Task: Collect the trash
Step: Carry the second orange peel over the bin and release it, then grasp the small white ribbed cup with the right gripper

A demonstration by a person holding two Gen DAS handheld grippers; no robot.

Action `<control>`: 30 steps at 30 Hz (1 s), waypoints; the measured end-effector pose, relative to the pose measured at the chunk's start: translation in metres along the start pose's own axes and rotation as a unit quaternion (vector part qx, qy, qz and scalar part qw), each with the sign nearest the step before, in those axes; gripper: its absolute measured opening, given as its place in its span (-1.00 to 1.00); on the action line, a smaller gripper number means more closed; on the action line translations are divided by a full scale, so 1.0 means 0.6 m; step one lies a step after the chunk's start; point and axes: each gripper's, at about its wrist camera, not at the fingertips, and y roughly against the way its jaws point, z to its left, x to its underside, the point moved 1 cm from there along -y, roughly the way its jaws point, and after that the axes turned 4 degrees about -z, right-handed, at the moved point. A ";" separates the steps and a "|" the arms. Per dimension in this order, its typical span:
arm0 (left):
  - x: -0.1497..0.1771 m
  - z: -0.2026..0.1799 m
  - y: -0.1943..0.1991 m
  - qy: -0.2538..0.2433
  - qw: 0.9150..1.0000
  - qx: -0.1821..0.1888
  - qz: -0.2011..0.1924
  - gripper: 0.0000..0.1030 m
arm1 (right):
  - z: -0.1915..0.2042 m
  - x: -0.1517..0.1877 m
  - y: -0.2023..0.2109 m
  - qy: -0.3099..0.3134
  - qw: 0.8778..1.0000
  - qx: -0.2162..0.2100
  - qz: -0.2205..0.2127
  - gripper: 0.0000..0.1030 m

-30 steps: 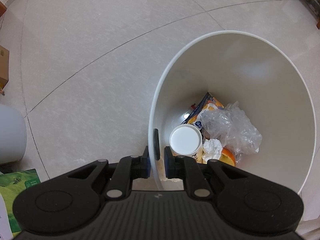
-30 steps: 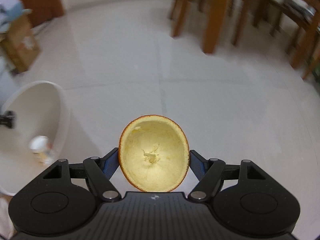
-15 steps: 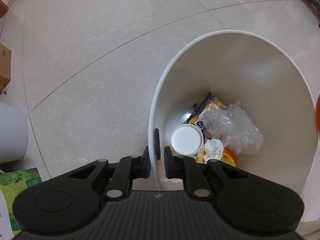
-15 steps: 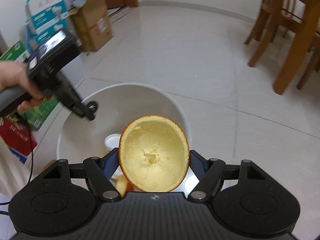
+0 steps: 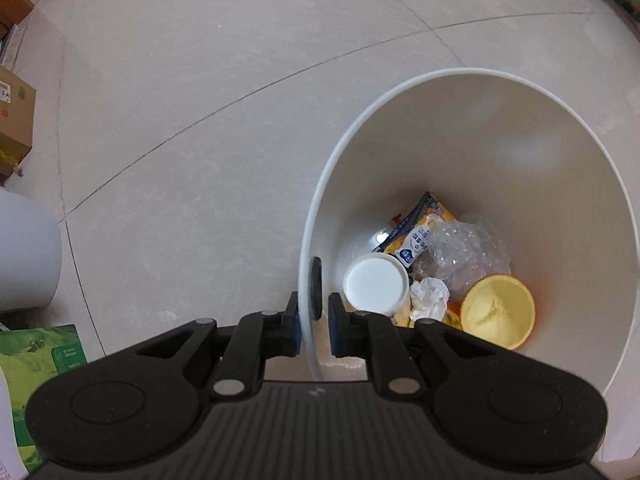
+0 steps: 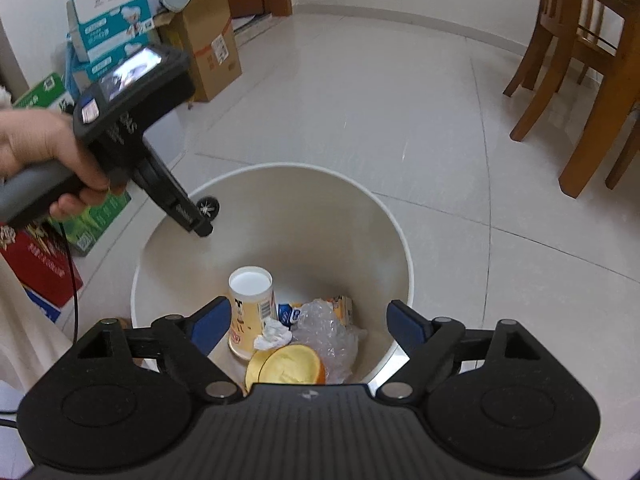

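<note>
In the lower middle of the right wrist frame: right hand-held gripper (image 6: 308, 324), jaws opening, blue pads spread wide, nothing between them. Directly beneath, inside the white bin (image 6: 394, 236): orange peel half (image 6: 286, 364), hollow side up, lying free at the bottom, touching the clear crumpled plastic (image 6: 326, 334) and just beside a wad of white tissue (image 6: 274, 334). Also in the bin: upright yellow canister with white lid (image 6: 250, 306), printed snack wrapper (image 6: 340, 308) partly under the plastic. At left of the same frame: left hand-held gripper (image 6: 206, 214), carried by a hand (image 6: 48, 156), clenched on the bin's rim. In the lower centre of the left wrist frame: the same clamp seen from above, one pad outside the wall and one inside, bin wall pinched between. Peel there at lower right of the bin floor (image 5: 496, 310), well below the rim. Step in hand, judged: drop of the peel, at the release. Peel accounted for as collected. Next move, judged: lift of the right hand-held gripper clear of the bin mouth, jaws left apart, then search of the floor (image 6: 380, 92) for a further piece; none visible in either frame. Left clamp best kept on the rim to steady or carry the bin. Background, not trash by appearance: cardboard boxes (image 6: 204, 46) at upper left, wooden chair legs (image 6: 580, 92) at upper right.
</note>
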 end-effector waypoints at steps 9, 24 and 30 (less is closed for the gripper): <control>0.000 -0.001 0.004 0.005 1.000 -0.012 -0.005 -0.83 | -0.038 0.025 0.028 -0.019 0.999 0.028 -0.008 0.72; 0.001 0.002 0.007 0.005 1.000 -0.007 -0.006 -0.83 | -0.262 0.163 -0.092 -0.123 0.981 0.146 0.032 0.79; -0.002 0.001 0.009 0.002 1.000 -0.008 -0.004 -0.83 | -0.286 0.222 -0.229 -0.091 0.984 0.143 0.063 0.53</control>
